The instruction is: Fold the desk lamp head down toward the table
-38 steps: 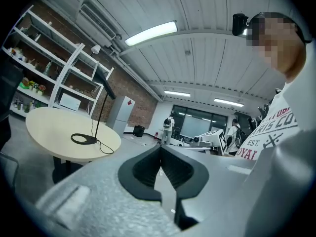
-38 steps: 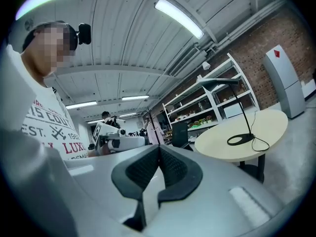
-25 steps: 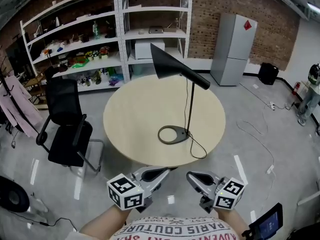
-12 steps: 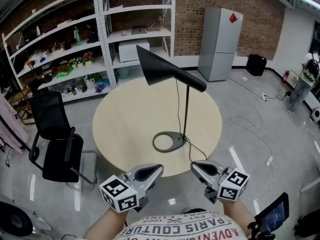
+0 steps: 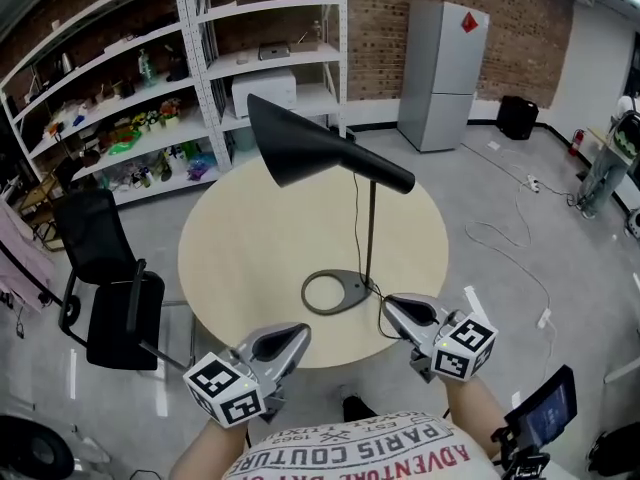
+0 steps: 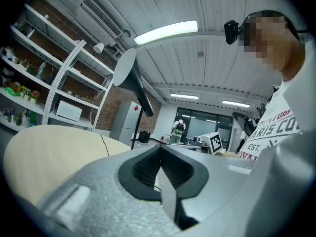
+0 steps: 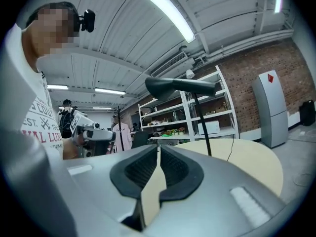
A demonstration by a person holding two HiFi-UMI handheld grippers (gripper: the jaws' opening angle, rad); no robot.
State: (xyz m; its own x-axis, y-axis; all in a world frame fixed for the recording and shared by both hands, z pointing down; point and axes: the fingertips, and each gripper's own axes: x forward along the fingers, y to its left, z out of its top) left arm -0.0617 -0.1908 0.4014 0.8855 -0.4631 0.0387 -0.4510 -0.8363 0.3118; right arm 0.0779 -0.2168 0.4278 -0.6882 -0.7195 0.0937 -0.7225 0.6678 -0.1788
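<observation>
A black desk lamp stands on the round beige table (image 5: 230, 258), its cone head (image 5: 310, 153) raised high on a thin pole (image 5: 371, 233) above a ring base (image 5: 335, 293). My left gripper (image 5: 300, 330) hovers at the table's near edge, shut and empty, left of the base. My right gripper (image 5: 392, 303) is just right of the base near the cord; its jaws have just been opening and stand a narrow slit apart with nothing between them. The left gripper view shows the left gripper (image 6: 160, 147) with the lamp head (image 6: 127, 75) beyond. The right gripper view shows the right gripper (image 7: 158, 147) and the lamp head (image 7: 180, 87).
A black office chair (image 5: 110, 288) stands left of the table. White shelving (image 5: 200, 68) and a grey fridge (image 5: 440, 73) line the brick back wall. A cable (image 5: 520, 258) trails over the floor at the right. A small screen (image 5: 545, 423) sits at the lower right.
Both grippers have moved forward to the table's near edge, the right one up beside the lamp base. The right jaws have parted slightly. The lamp looks larger and closer in the head view.
</observation>
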